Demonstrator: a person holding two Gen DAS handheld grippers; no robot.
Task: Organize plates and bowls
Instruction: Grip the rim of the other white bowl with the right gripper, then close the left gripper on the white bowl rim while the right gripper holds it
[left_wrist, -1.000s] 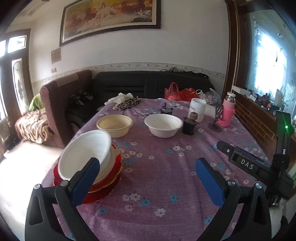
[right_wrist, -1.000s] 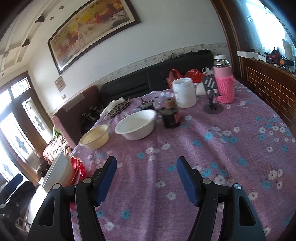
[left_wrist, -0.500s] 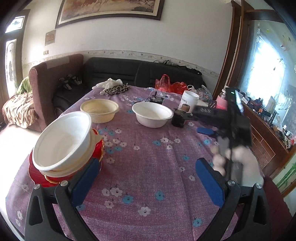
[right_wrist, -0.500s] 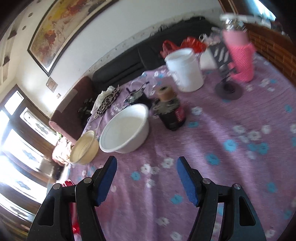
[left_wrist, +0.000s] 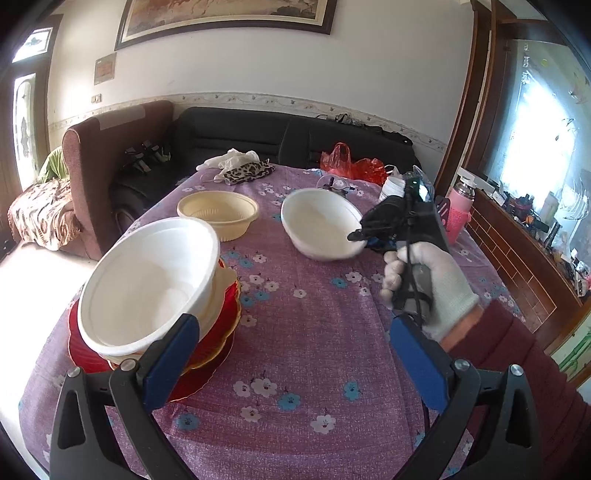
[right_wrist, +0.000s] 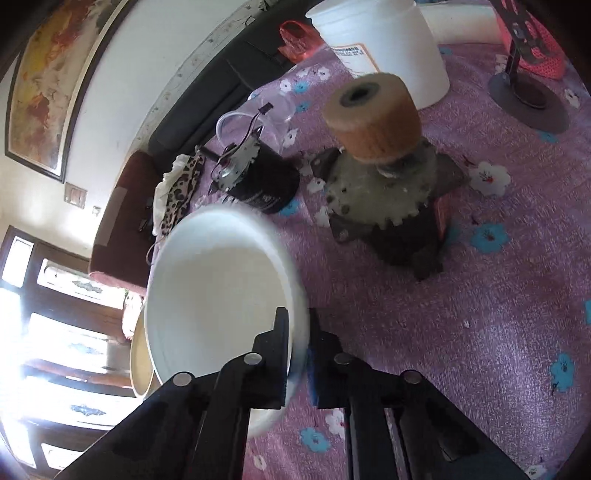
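Note:
A white bowl (left_wrist: 321, 229) sits mid-table; my right gripper (right_wrist: 297, 350) is shut on its near rim, one finger inside and one outside, and the bowl (right_wrist: 218, 291) is tilted. The right gripper also shows in the left wrist view (left_wrist: 364, 236), held by a gloved hand. A stack of red plates (left_wrist: 214, 332) with a large white bowl (left_wrist: 147, 288) on top stands at the table's left. A cream bowl (left_wrist: 218, 212) sits behind it. My left gripper (left_wrist: 291, 350) is open and empty above the table's near side.
A dark jar with a tan roll on top (right_wrist: 388, 177), a black cup with wires (right_wrist: 258, 177), a white tub (right_wrist: 380, 48) and a phone stand (right_wrist: 528, 92) crowd the table's far right. A pink bottle (left_wrist: 458, 210) stands at the right edge. Sofa behind.
My right gripper has moved forward to the white bowl and shut on its rim, tilting it. My left gripper has stayed open, its view shifting slightly closer to the stack.

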